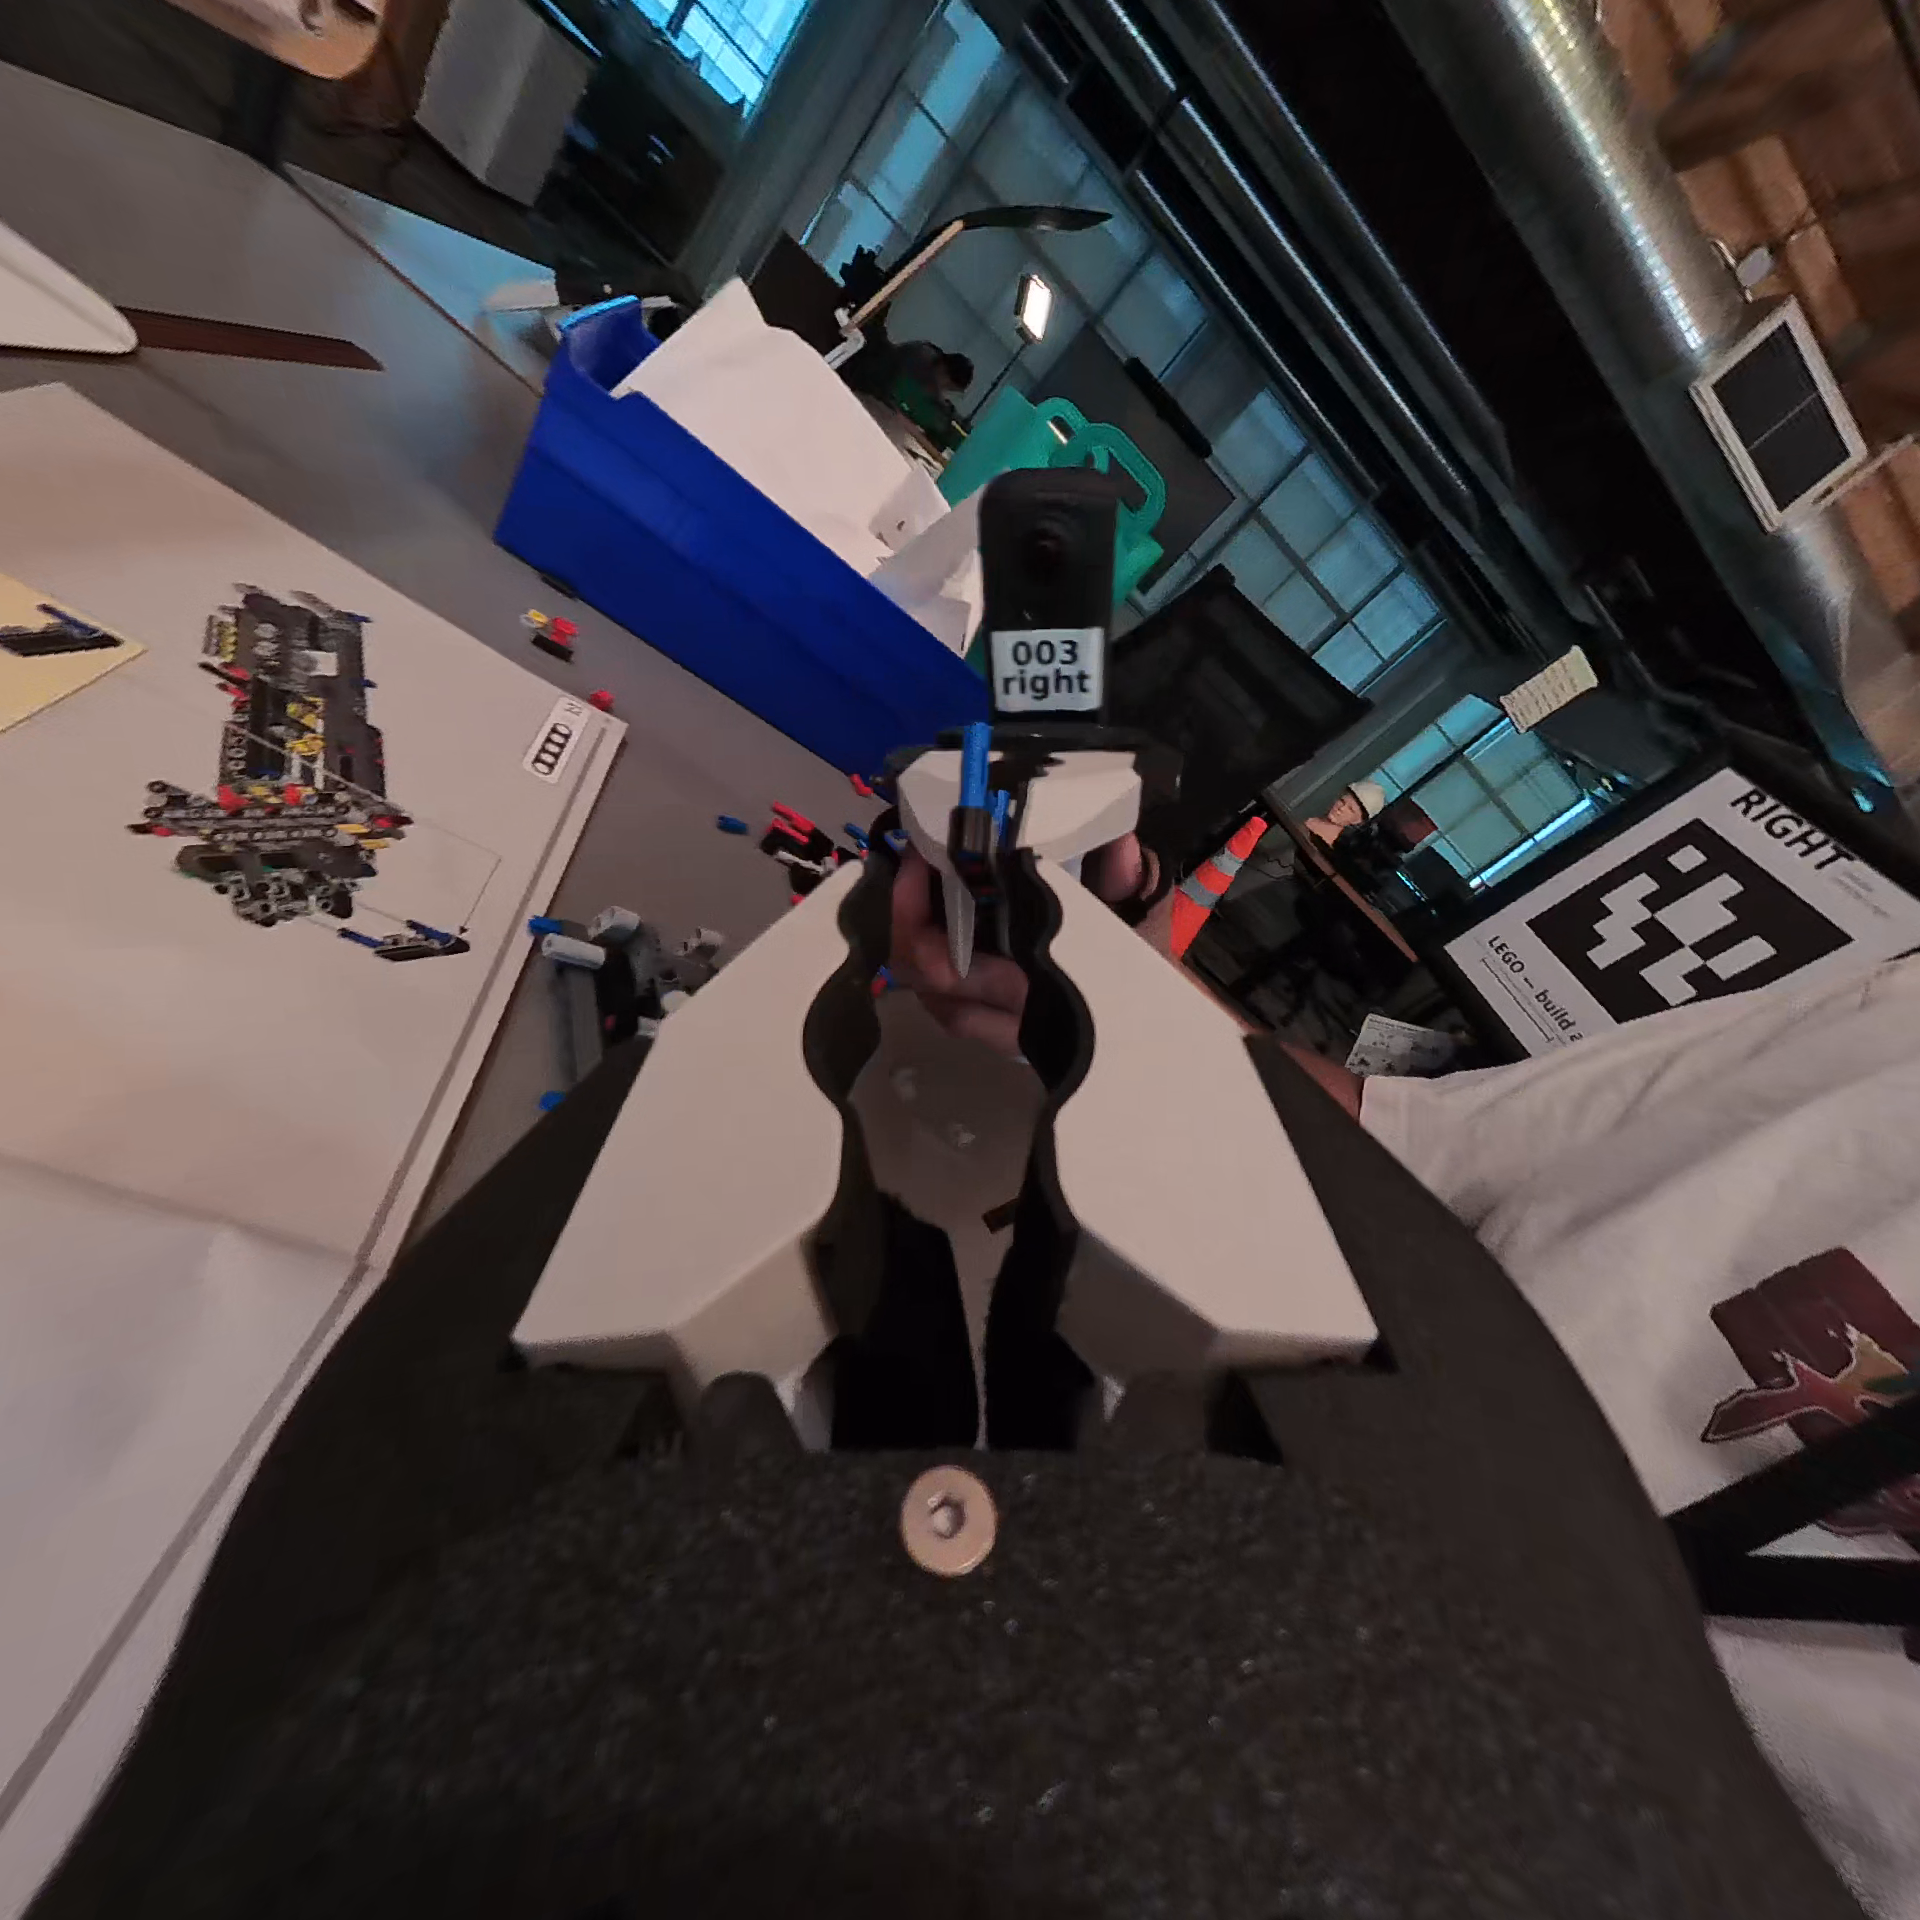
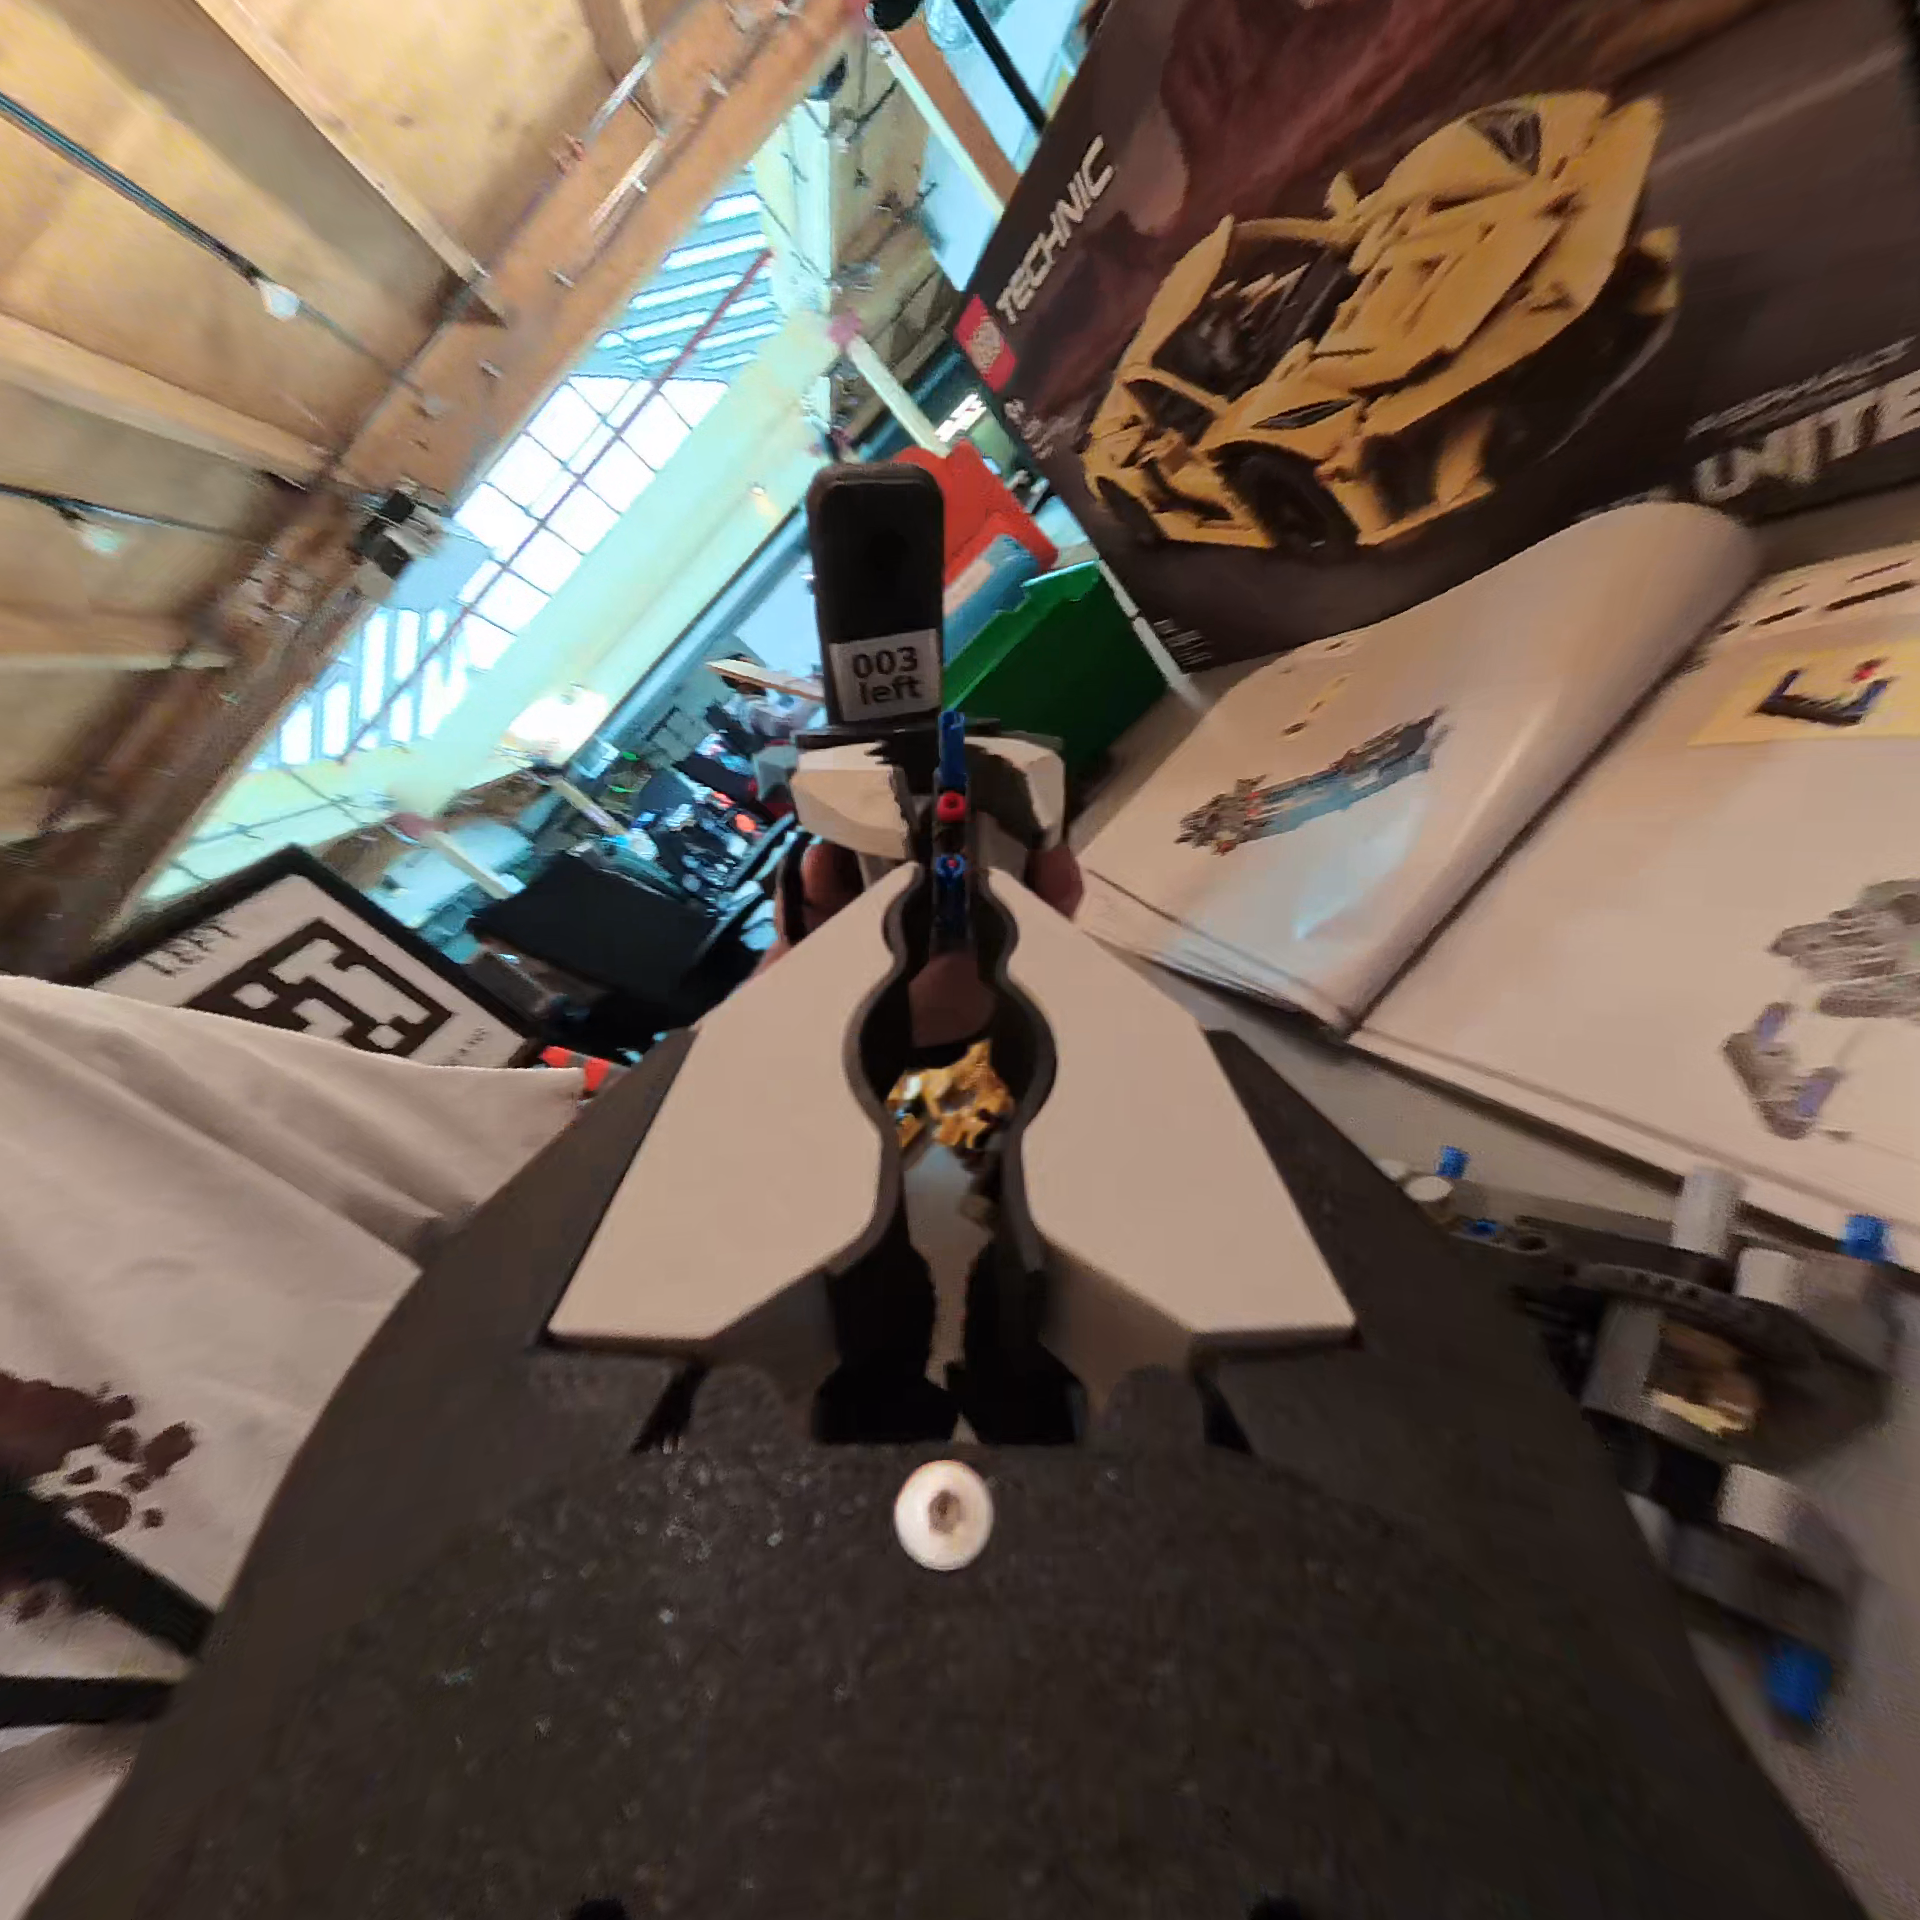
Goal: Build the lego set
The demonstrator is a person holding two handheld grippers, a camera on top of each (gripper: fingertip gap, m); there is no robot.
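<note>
White pages of the open instruction book lie on the table beside the blue bin, with loose parts scattered between them. Both tools are raised off the table, tip to tip. Left gripper and right gripper, fingers narrowed, each appear to pinch an end of one slim blue-and-black pin assembly. Its long axis runs along the line joining the grippers, so neither is nearer; the join probably calls for pressing straight along that axis.
</note>
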